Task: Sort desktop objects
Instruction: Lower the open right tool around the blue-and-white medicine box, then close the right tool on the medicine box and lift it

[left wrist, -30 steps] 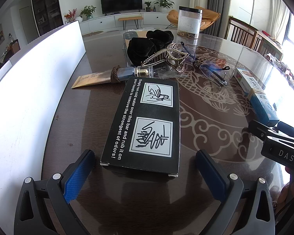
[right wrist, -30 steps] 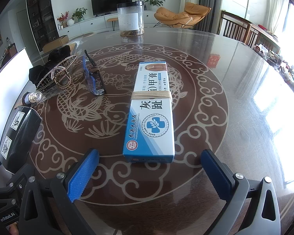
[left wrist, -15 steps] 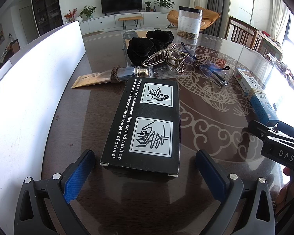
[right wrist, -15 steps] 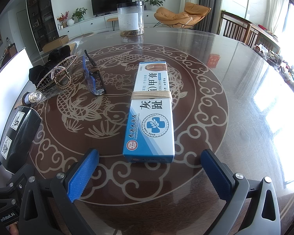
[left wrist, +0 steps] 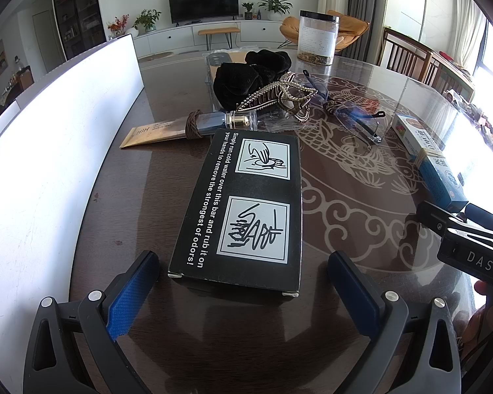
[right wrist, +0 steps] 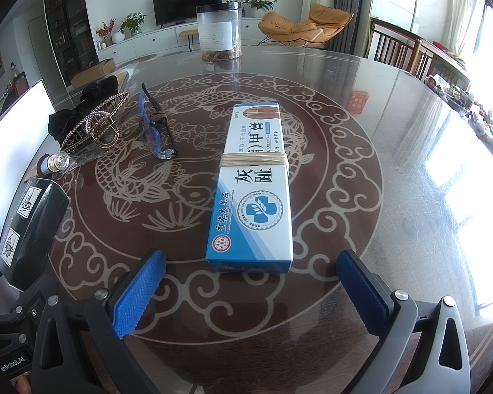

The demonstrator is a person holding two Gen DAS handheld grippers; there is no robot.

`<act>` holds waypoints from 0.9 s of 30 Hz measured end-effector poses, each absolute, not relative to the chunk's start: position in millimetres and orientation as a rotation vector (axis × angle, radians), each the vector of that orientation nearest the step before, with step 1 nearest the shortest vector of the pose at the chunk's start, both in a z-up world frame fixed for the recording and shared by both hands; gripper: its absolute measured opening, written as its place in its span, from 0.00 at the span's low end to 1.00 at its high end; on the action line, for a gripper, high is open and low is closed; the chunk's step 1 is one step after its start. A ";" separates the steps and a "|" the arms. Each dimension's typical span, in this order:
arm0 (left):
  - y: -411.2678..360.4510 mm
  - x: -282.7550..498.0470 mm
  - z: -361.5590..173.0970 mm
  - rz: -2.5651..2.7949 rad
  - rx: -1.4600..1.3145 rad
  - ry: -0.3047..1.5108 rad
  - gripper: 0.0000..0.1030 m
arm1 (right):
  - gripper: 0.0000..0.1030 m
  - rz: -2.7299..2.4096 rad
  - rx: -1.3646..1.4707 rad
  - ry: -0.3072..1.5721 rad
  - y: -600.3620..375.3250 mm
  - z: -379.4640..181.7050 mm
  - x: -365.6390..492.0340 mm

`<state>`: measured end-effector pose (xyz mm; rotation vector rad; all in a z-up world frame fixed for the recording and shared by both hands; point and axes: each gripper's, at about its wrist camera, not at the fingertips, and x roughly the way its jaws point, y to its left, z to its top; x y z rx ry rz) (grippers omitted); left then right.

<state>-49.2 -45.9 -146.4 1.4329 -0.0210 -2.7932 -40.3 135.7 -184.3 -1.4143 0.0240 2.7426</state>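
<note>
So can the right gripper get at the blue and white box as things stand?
Probably yes: the right gripper is open, its jaws spread wider than the blue and white box, which lies lengthwise straight ahead with nothing between.

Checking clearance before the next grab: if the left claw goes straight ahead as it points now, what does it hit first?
The black box. It lies directly ahead of the open left claw, its near end roughly level with the fingertips, with nothing visible in between. Exact gap is hard to judge through the fisheye.

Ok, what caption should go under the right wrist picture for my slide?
Open right gripper faces a blue and white box on the patterned table.
</note>
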 end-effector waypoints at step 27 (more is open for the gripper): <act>-44.2 -62.8 -141.6 -2.730 1.603 -0.036 1.00 | 1.00 2.743 -1.414 0.024 135.6 -184.3 -40.4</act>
